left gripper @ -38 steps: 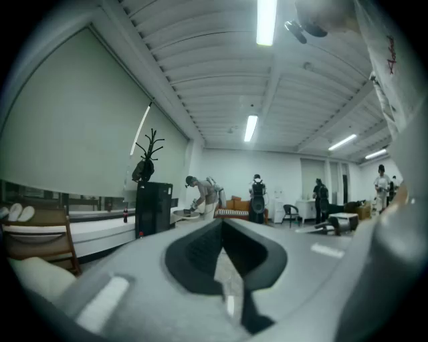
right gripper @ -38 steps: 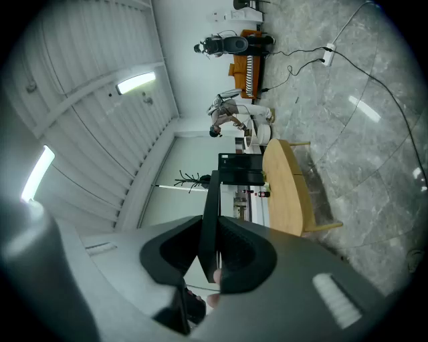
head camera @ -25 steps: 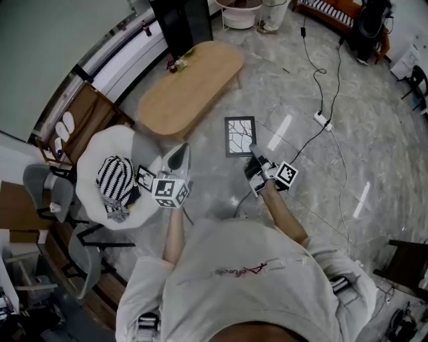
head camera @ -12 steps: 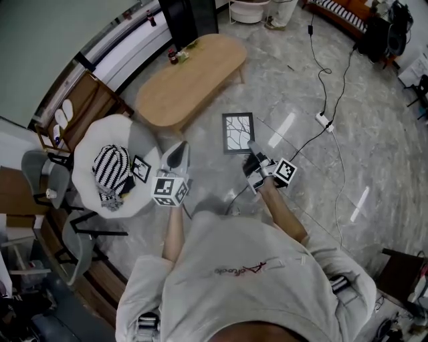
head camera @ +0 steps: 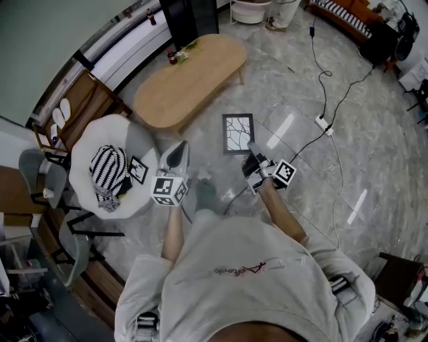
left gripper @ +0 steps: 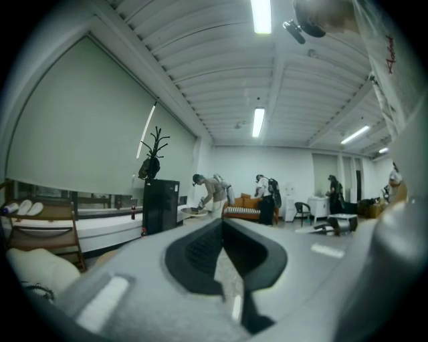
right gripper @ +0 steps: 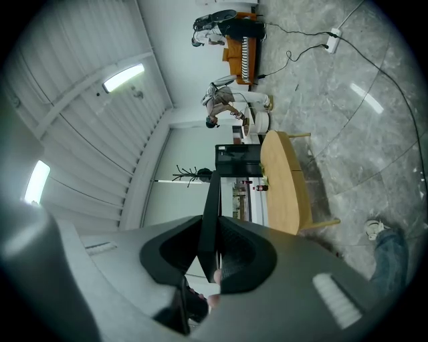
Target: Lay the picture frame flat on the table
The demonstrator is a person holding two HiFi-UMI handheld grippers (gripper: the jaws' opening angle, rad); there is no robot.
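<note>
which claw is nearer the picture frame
Right. The right claw grips the picture frame by its edge; the left claw sits apart, off to the frame's left.

Noted black rectangular picture frame [head camera: 239, 133] clamped at its near edge in right gripper [head camera: 253, 149]; left gripper [head camera: 178, 152] left of frame, apart from it; oval wooden table [head camera: 189, 83] beyond and left of frame; tall black cabinet [head camera: 187, 20] behind table; black-and-white striped cushion [head camera: 110, 174] on round white seat [head camera: 93, 141] far left; white power strip [head camera: 323, 121] on floor, right.
</note>
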